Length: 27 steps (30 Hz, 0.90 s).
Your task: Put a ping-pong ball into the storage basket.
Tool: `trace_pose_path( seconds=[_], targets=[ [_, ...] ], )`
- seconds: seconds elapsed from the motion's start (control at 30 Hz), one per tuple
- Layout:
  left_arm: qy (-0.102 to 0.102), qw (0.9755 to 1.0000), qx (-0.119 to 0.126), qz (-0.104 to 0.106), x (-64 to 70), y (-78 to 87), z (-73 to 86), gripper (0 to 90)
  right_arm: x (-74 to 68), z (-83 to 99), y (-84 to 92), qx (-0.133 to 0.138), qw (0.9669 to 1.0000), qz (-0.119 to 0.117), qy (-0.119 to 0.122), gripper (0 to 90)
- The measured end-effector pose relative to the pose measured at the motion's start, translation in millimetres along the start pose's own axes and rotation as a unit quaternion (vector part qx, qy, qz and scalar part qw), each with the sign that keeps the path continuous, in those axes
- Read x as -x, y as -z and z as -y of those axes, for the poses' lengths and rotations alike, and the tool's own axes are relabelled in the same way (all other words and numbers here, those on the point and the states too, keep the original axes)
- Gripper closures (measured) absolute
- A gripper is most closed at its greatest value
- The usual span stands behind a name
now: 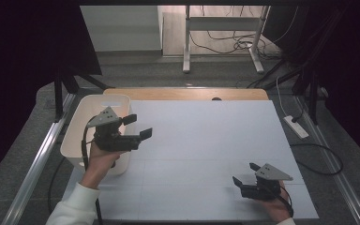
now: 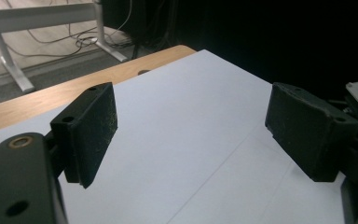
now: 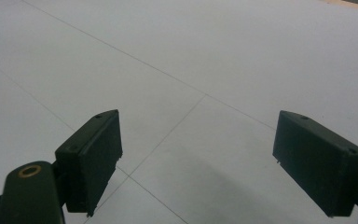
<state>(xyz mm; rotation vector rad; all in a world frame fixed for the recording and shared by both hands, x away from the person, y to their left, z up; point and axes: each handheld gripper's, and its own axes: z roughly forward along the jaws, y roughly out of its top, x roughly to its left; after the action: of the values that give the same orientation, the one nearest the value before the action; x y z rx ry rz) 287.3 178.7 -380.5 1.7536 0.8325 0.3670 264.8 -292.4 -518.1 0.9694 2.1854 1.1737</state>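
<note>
Daylight from the far room falls on the high view: my left claw hangs over the near right edge of the white bin, jaws wide with nothing between them, while my right claw sits low over the near right part of the white tabletop, also wide and empty. In the left gripper view, my left claw looks across bare white sheet toward the wooden far edge. In the right gripper view, my right claw spreads over white surface crossed by thin seams.
</note>
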Motion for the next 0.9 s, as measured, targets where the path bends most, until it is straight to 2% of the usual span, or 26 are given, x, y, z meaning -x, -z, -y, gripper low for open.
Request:
trace_pose_path(
  seconds=[0.2, 0.53, 0.7, 0.9],
  targets=[
    [-0.014, 0.9997, 0.001, 0.018, 16.2, -0.8, 10.9, 17.6, -1.2, 0.2, 2.1, 0.001, 1.0, 0.0, 0.001, 15.2],
    [-0.023, 0.9988, 0.003, 0.043, 35.2, -1.6, 42.9, 17.4, -2.4, 0.2, 2.4, 0.0, 1.0, 0.0, 0.001, 15.2],
    [-0.035, 0.9985, 0.003, 0.043, 44.4, 1.4, 60.4, 17.3, -2.8, 0.2, 2.5, 0.0, 1.0, 0.002, 0.002, 15.1],
    [-0.031, 0.9988, -0.006, 0.038, 46.5, 2.2, 82.9, 17.3, -3.4, 0.4, 2.6, -0.001, 1.0, 0.001, 0.003, 15.2]
  ],
)
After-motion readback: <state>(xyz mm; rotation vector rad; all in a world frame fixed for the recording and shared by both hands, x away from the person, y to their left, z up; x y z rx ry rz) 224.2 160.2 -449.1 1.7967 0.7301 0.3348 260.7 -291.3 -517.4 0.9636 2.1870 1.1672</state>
